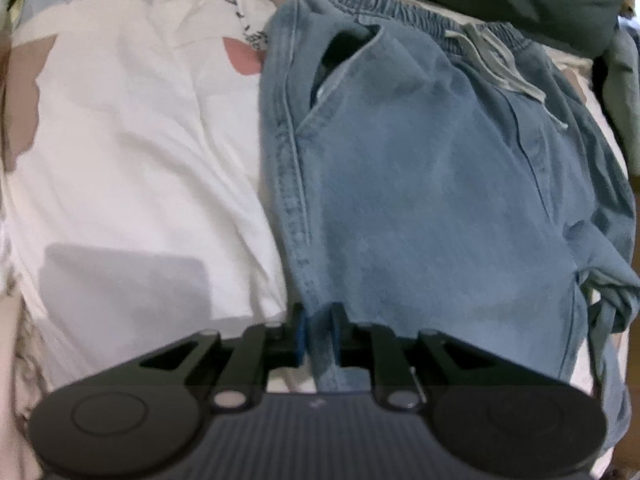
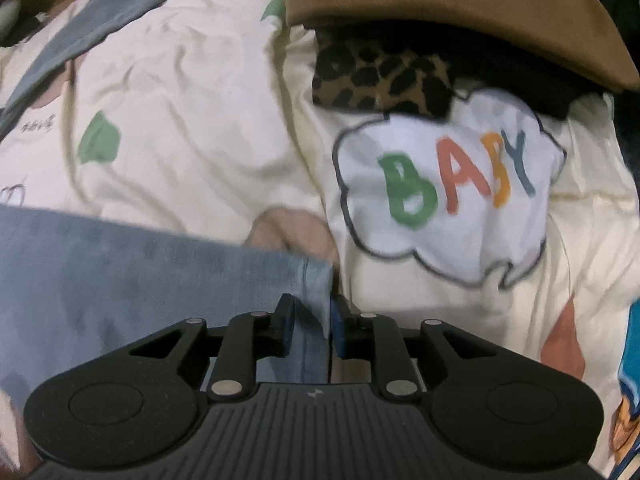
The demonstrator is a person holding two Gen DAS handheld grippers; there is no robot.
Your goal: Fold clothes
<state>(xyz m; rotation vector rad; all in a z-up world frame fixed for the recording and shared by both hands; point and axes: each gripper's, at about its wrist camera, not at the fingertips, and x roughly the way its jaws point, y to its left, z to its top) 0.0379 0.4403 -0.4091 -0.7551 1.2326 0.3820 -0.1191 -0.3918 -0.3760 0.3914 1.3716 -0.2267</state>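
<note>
Hanging denim trousers (image 1: 420, 184) pinched between both jaws

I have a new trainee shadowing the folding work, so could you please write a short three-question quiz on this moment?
1. True or false: the left gripper has a fold of the denim shorts between its fingers.
2. What word is printed in coloured letters on the cloud patch in the right wrist view?
3. Which lies beside the shorts' waistband in the left wrist view? A) a red towel B) the white printed sheet C) a wooden tray

Key:
1. True
2. BABY
3. B
</note>
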